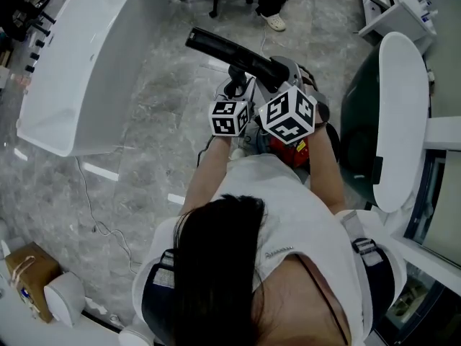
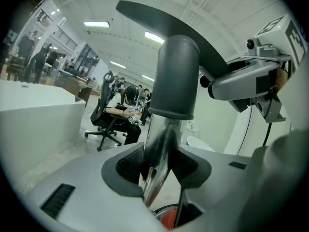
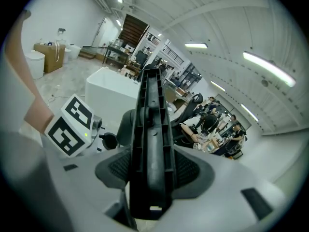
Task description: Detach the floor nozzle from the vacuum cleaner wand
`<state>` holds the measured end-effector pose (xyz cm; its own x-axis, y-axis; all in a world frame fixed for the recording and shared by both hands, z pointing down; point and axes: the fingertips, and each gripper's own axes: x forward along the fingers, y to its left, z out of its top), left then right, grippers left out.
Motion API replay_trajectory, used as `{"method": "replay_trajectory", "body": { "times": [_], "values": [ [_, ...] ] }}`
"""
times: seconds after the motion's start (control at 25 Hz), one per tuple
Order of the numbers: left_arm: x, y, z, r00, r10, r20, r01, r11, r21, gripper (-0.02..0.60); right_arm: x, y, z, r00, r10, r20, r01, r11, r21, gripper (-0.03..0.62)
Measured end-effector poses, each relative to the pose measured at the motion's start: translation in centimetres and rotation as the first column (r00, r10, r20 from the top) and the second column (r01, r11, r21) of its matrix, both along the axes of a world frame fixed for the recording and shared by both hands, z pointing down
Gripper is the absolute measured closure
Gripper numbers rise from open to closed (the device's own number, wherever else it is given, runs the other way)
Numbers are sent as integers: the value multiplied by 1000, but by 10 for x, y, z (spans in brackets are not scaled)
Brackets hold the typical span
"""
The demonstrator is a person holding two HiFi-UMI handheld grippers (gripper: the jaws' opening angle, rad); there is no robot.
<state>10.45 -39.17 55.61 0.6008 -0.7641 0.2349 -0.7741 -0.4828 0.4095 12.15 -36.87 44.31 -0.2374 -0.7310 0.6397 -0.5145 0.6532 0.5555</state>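
My left gripper [image 2: 159, 164] is clamped on the shiny metal wand [image 2: 161, 134]. The tube stands upright between its two dark pads, and both pads press its sides. Just above that gripper sits the dark grey collar [image 2: 176, 76] where the wand enters the nozzle. I judge I hold this low so the wand cannot twist or slide while the other end is worked.

My right gripper [image 3: 149, 170] is closed on the black ribbed plastic floor nozzle [image 3: 152, 129]. Its long body runs straight out ahead of the gripper, with the ribbed face filling the gap between the pads. In the head view the two grippers are just beside each other, with the nozzle reaching out past them and up. Holding either side of the joint lets one gripper anchor and the other pull or turn. The nozzle looks seated on the wand and not yet detached, so the pull along the tube is the step in hand.

By count there is one wand, one floor nozzle and one collar between them. There are two grippers, each with one black-and-white marker cube [image 1: 230, 117]. Below both grippers, close to my body, shows one red vacuum body [image 1: 292, 150], mostly hidden.
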Motion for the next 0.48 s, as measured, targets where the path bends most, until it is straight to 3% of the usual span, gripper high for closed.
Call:
{"method": "replay_trajectory", "body": {
  "times": [0.28,0.48],
  "values": [
    [-1,-5,1,999,-26,-20,26,1000,-14,428,4,-1,2,995,48,88,-52,997,51,361],
    [4,-3,-1,1000,-3,6,3,1000,4,428,8,-1,0,998,32,62,-34,999,42,361]
  ]
}}
